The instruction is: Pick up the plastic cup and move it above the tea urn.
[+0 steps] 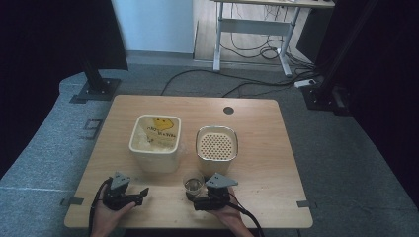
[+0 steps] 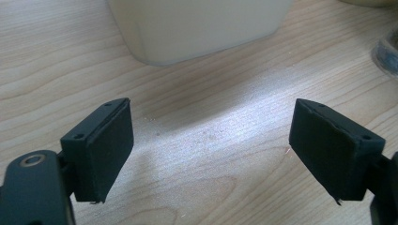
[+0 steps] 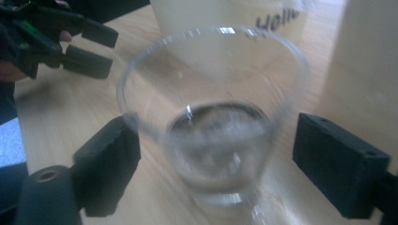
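Glass (image 3: 213,126) sits between parted jaws; tub (image 1: 154,142) lettering is unreadable.

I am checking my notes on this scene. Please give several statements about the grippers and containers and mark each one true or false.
1. The glass cup stands between the right gripper's open jaws. True.
2. The left gripper holds the glass cup. False: its jaws are open over bare table.
3. The square container has a perforated insert. False: the rounded container has it.
4. The square container is left of the rounded one in the high view. True.
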`<move>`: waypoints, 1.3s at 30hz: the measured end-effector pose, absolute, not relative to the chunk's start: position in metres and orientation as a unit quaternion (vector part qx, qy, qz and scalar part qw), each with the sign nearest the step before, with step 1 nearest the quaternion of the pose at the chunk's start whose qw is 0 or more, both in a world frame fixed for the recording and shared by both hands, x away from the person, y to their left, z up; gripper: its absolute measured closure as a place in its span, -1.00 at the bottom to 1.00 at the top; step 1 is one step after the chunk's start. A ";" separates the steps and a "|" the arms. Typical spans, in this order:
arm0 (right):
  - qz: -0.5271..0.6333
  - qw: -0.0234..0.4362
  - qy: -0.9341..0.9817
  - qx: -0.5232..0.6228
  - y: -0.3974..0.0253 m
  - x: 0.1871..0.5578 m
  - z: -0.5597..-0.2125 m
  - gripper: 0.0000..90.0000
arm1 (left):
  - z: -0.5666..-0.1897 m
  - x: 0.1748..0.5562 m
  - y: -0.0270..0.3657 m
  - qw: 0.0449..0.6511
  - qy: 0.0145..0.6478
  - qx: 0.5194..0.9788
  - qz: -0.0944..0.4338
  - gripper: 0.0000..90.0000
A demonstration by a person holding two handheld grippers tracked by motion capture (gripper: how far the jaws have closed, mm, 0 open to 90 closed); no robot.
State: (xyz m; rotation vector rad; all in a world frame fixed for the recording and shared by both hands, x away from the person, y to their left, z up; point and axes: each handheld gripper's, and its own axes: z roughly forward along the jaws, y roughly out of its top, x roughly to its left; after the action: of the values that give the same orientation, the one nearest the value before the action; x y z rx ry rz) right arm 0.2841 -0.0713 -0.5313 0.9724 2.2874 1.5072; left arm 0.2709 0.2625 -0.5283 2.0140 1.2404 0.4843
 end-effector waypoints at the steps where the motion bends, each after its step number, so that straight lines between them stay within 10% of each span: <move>1: 0.517 0.124 0.781 0.329 -0.065 0.287 -0.531 -0.47 | -0.528 0.271 0.263 0.354 0.480 0.780 0.189 -0.69; 39: 0.604 0.243 0.643 0.402 -0.190 0.262 -0.442 -0.09 | -0.530 0.275 0.270 0.356 0.490 0.775 0.179 -0.68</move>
State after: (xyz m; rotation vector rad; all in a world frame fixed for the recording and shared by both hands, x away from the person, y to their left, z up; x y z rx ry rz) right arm 0.2619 -0.1895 -0.4416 1.0997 1.7585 1.6517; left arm 0.2754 0.2697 -0.5296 2.0008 1.2662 0.4625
